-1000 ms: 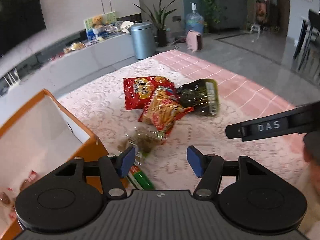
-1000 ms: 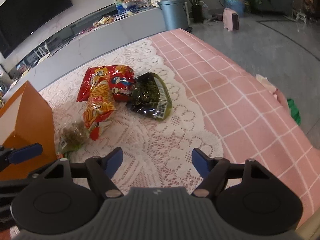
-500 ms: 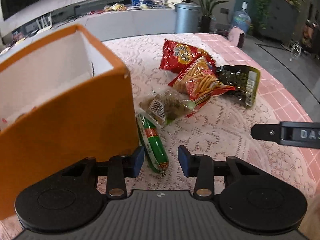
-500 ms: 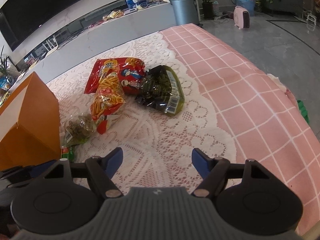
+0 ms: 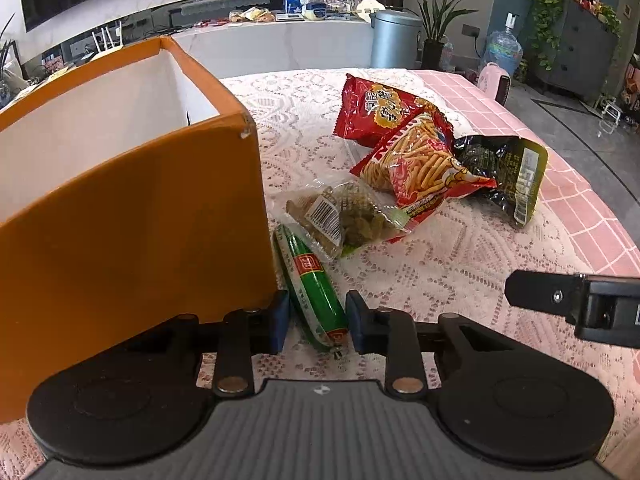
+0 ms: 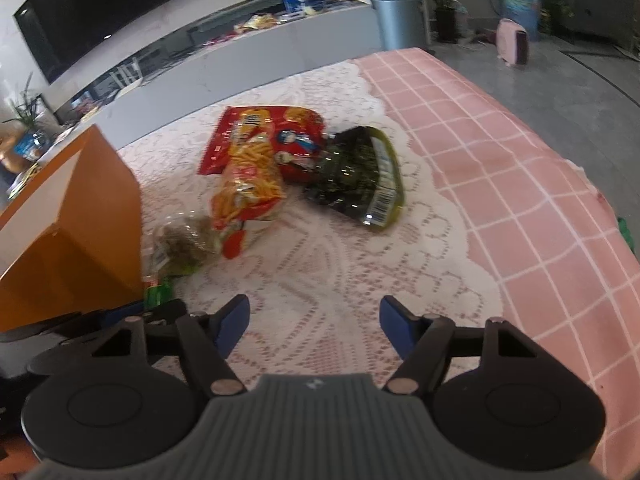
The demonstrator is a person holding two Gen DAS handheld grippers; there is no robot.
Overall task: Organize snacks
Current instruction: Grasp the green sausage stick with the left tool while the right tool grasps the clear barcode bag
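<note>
A green sausage stick (image 5: pixel 311 286) lies on the lace cloth beside the orange box (image 5: pixel 132 216). My left gripper (image 5: pixel 314 322) is low over it, its jaws standing on either side of the sausage's near end with small gaps, not closed. A clear bag of green snacks (image 5: pixel 344 220), a red fries bag (image 5: pixel 420 168), a red chip bag (image 5: pixel 372 108) and a dark seaweed bag (image 5: pixel 508 168) lie beyond. My right gripper (image 6: pixel 314 320) is open and empty above the cloth; the seaweed bag (image 6: pixel 356 176) is ahead of it.
The orange box (image 6: pixel 68 224) stands at the left, open on top with a white inside. The table has a pink checked cloth (image 6: pixel 500 160) to the right, with its edge beyond. The right gripper's finger (image 5: pixel 576 304) shows at the left view's right side.
My left gripper has dropped and moved in on the green sausage, its jaws narrowing around it. The right gripper has drifted slightly forward and stayed open.
</note>
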